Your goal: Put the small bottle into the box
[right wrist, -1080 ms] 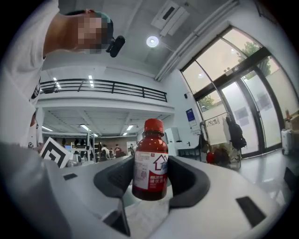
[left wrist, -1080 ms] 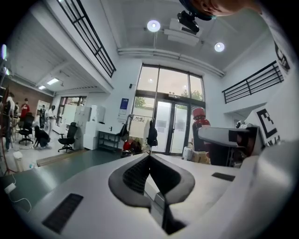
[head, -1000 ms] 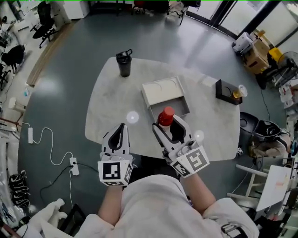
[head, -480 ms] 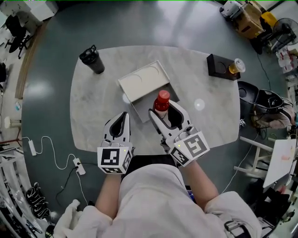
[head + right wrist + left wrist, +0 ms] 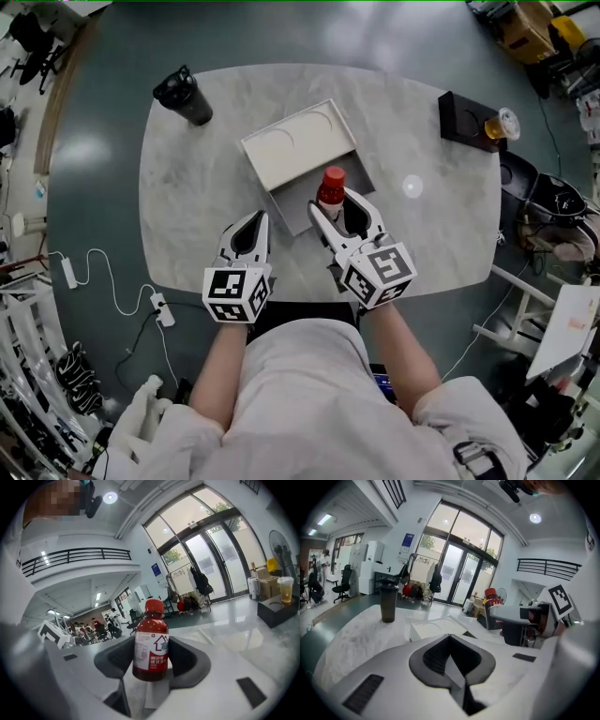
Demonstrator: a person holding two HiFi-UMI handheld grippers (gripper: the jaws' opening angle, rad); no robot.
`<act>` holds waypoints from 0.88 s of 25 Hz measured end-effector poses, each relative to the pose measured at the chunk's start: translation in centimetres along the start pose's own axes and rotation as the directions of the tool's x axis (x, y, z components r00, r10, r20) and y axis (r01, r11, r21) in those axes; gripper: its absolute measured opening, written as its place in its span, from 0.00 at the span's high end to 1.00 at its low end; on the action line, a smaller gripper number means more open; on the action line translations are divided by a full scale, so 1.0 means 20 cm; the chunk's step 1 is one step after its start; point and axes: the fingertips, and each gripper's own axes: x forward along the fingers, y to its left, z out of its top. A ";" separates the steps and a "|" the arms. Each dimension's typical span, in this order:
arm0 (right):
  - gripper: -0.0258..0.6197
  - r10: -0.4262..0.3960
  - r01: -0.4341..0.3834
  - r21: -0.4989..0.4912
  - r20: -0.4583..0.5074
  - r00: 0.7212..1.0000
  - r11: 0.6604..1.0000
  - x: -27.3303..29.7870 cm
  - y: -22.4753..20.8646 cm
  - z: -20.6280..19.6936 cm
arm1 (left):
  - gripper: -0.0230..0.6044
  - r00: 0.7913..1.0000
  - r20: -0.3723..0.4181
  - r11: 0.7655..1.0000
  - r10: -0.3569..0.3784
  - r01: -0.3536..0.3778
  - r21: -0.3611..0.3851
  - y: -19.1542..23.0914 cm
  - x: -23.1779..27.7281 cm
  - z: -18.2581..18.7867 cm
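A small red bottle with a red cap and white label stands upright between the jaws of my right gripper, which is shut on it. It hangs over the near right part of the open box, a grey tray with a white lid folded back behind it. In the right gripper view the bottle fills the gap of the gripper. My left gripper rests shut and empty just left of the box's near corner. In the left gripper view the jaws of the gripper meet, with the box and bottle beyond.
A black tumbler stands at the far left of the marble table. A black tray with a cup of yellow drink sits at the far right. Cables lie on the floor to the left.
My right gripper has carried the bottle from the box's near edge to over its near right part. The left gripper has shifted slightly forward beside it.
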 end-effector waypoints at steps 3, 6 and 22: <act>0.60 -0.013 0.013 0.018 -0.041 0.999 1.000 0.04 -0.05 -0.09 | 0.93 0.999 -0.035 1.000 0.005 -0.005 0.006 0.01 0.04 -0.07; 0.60 -0.015 0.014 -0.005 -0.098 0.995 1.000 0.08 -0.09 -0.20 | 0.93 0.998 -0.069 1.000 -0.001 0.000 -0.009 0.02 0.08 -0.14; 0.60 -0.013 -0.019 -0.085 -0.364 0.931 0.996 0.29 -0.14 -0.60 | 0.93 0.987 -0.161 0.988 0.027 -0.051 -0.146 0.16 0.17 -0.38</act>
